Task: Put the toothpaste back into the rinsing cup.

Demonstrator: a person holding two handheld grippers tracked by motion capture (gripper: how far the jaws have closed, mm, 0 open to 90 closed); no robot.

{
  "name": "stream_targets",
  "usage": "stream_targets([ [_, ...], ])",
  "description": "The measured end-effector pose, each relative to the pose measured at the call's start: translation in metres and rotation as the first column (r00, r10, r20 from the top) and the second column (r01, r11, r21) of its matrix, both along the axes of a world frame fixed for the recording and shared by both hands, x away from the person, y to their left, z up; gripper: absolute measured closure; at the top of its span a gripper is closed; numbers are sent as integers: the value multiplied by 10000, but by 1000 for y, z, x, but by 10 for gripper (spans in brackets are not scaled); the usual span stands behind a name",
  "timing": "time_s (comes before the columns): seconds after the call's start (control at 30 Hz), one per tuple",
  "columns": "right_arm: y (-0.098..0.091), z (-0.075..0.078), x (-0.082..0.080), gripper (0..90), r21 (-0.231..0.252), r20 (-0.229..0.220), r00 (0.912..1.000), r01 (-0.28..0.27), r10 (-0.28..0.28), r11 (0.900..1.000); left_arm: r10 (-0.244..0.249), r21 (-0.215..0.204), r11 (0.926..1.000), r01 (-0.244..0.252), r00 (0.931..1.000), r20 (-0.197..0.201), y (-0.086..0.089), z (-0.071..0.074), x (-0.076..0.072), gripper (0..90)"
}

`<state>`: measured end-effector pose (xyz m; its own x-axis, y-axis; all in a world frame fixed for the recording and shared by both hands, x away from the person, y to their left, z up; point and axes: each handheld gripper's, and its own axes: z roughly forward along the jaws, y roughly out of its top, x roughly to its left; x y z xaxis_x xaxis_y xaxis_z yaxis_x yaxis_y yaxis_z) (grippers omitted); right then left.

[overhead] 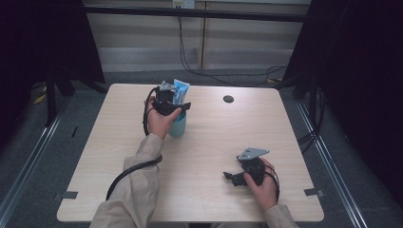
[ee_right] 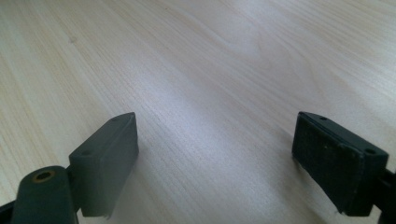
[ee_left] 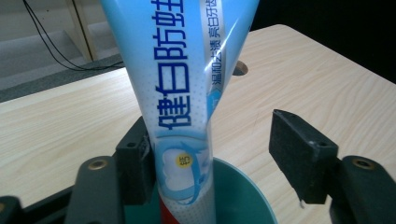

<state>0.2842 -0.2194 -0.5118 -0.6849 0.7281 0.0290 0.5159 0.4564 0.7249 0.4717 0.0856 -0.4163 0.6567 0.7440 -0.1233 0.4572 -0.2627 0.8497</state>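
A light-blue toothpaste tube stands upright in a teal cup on the wooden table. In the high view the tube and cup sit at the table's far left-centre. My left gripper is around the tube above the cup. In the left gripper view the left gripper has its jaws wide: the tube rests against the left pad, while the right pad stands well apart from it. My right gripper rests low near the front right, and the right gripper is open over bare wood.
A round cable hole lies in the table right of the cup, and shows as a hole behind the tube. Cables hang behind the far edge. Dark curtains and metal frames flank both sides.
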Motion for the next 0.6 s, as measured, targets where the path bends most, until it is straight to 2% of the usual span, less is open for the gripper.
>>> stream_targets([
  [0.33, 0, 0, 0, 140, 0, 6, 10000, 2, -2, 10000, 83, 125, 9999, -81, 9999, -132, 4, 5, -2, 312],
  [0.6, 0, 0, 0, 140, 1, 6, 10000, 0, 0, 10000, 149, 254, 9996, -147, 9999, -78, 8, 9, -3, 291],
])
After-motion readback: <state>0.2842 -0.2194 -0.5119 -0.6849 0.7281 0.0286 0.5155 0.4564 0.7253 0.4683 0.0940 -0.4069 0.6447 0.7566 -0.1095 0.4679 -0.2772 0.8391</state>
